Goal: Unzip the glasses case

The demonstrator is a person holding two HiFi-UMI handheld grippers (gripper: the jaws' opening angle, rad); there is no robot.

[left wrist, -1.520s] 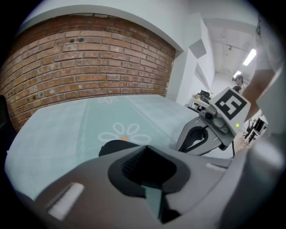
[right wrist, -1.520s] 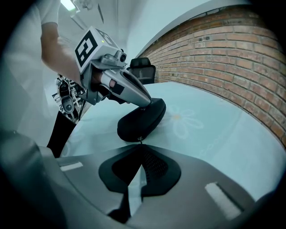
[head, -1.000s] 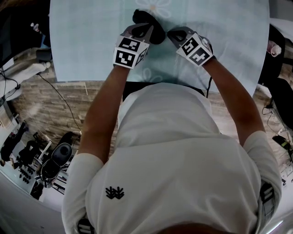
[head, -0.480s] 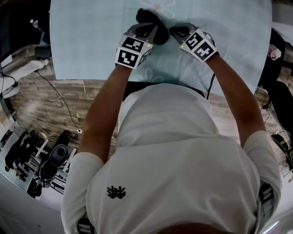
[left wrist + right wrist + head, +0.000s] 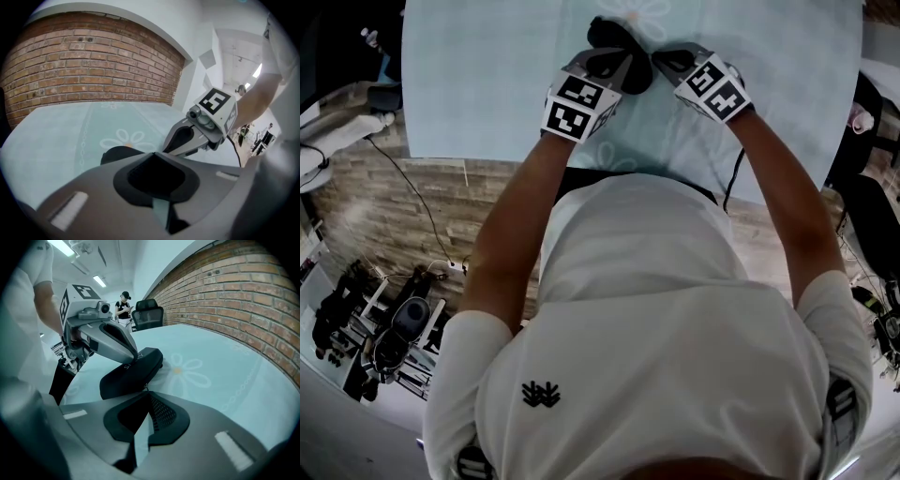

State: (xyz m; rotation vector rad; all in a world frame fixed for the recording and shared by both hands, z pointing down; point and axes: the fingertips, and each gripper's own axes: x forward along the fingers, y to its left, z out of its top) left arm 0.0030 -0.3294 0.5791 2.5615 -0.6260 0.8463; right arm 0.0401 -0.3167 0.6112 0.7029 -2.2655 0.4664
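- Little has changed in the past second: both grippers stay bunched at the black glasses case [image 5: 612, 36], which sits on the table [image 5: 487, 84] beside its daisy print [image 5: 645, 14].
- Jaws of the left gripper [image 5: 614, 66] clamp the case's end and tilt it. The right gripper [image 5: 667, 59], its jaws drawn to a slit, seemingly pinches the zip pull [image 5: 146, 388].
- Done well, the left holds firm while the right draws the pull along the seam.

The table [image 5: 478, 84] is covered with a pale blue-green cloth. White daisy flowers [image 5: 188, 371] with a yellow heart are printed on the cloth, and also a thin dotted line. A black glasses case [image 5: 131, 373] lies flat on the cloth, just beside one daisy, about in the middle of the table's width. Its rounded end reaches the petals.
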